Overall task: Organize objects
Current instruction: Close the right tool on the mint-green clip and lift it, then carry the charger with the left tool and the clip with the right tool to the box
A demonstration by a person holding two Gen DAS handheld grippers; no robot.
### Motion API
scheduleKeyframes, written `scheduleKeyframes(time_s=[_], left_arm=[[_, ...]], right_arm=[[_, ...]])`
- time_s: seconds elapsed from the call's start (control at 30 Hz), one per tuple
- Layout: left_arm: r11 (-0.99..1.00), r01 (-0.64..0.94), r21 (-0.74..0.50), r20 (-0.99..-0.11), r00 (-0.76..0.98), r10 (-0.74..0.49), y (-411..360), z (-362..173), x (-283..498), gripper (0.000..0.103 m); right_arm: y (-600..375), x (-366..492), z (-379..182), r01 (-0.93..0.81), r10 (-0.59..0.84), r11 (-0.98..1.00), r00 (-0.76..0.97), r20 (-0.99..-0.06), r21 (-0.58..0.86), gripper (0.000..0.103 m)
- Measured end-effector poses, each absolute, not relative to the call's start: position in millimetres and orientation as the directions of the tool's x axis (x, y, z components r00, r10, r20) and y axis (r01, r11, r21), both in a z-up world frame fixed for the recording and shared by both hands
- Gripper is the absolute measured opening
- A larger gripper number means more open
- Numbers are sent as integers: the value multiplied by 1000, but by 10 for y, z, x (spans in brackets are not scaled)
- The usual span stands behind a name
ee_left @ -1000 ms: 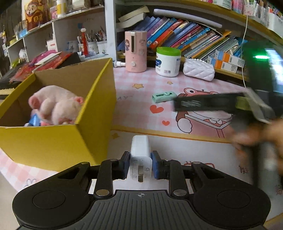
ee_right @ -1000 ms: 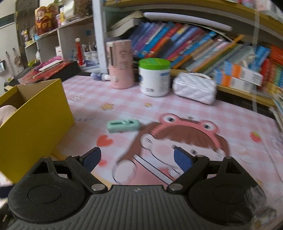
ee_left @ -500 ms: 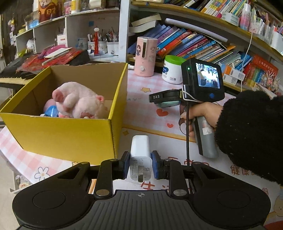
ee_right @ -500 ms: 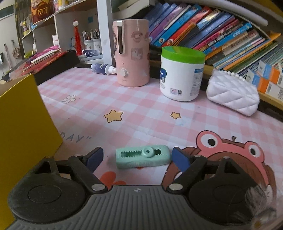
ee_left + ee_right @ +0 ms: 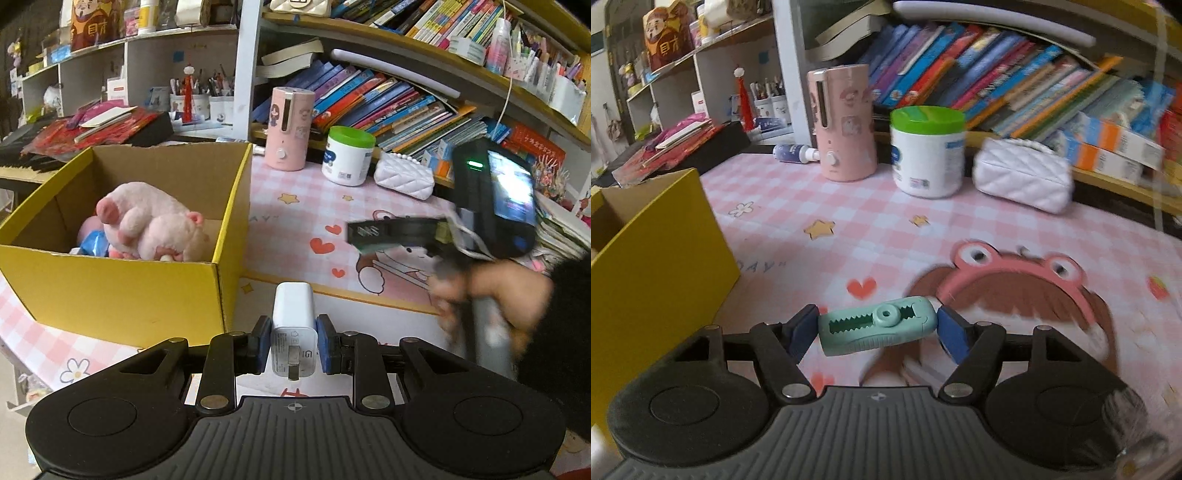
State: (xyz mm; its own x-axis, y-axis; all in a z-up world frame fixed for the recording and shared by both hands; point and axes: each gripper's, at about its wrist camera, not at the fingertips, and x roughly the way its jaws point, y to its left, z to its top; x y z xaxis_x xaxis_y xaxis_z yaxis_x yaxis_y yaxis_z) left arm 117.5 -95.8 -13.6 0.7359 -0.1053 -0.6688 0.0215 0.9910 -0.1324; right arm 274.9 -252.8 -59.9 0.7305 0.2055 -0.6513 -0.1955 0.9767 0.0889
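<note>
My left gripper (image 5: 291, 338) is shut on a white charger plug (image 5: 293, 325), held above the table just right of the yellow cardboard box (image 5: 110, 291). A pink plush toy (image 5: 147, 225) lies in the box. My right gripper (image 5: 877, 326) is shut on a mint-green toothed clip (image 5: 877, 326) and holds it a little above the pink mat (image 5: 820, 199). The left wrist view shows the right gripper (image 5: 369, 232) over the mat to the right of the box, blurred by motion. The box corner shows at the left of the right wrist view (image 5: 653, 266).
At the back of the mat stand a pink cylinder humidifier (image 5: 844, 122), a white jar with green lid (image 5: 927, 151), a white quilted pouch (image 5: 1021, 177) and a small blue bottle (image 5: 792, 153). Shelves of books rise behind them.
My right gripper closed on the green clip and lifted it off the mat, pulling back. My left gripper stayed shut on the charger and rose slightly beside the box.
</note>
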Motion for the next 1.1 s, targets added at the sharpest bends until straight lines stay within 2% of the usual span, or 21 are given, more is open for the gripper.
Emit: scheduleKeyframes(time_s=[0.33, 0.5, 1.1], left_arm=[[981, 102, -163, -629, 755, -183, -900, -9, 1060, 24], [974, 136, -179, -638, 738, -220, -827, -7, 962, 24], [926, 310, -213, -624, 686, -374, -61, 7, 376, 24]], right_arm=[[-2769, 1713, -182, -132, 177, 984, 754, -632, 118, 68], [-2777, 1273, -24, -91, 147, 988, 776, -614, 121, 68], [-2077, 313, 18, 72, -7, 995, 768, -640, 75, 68]])
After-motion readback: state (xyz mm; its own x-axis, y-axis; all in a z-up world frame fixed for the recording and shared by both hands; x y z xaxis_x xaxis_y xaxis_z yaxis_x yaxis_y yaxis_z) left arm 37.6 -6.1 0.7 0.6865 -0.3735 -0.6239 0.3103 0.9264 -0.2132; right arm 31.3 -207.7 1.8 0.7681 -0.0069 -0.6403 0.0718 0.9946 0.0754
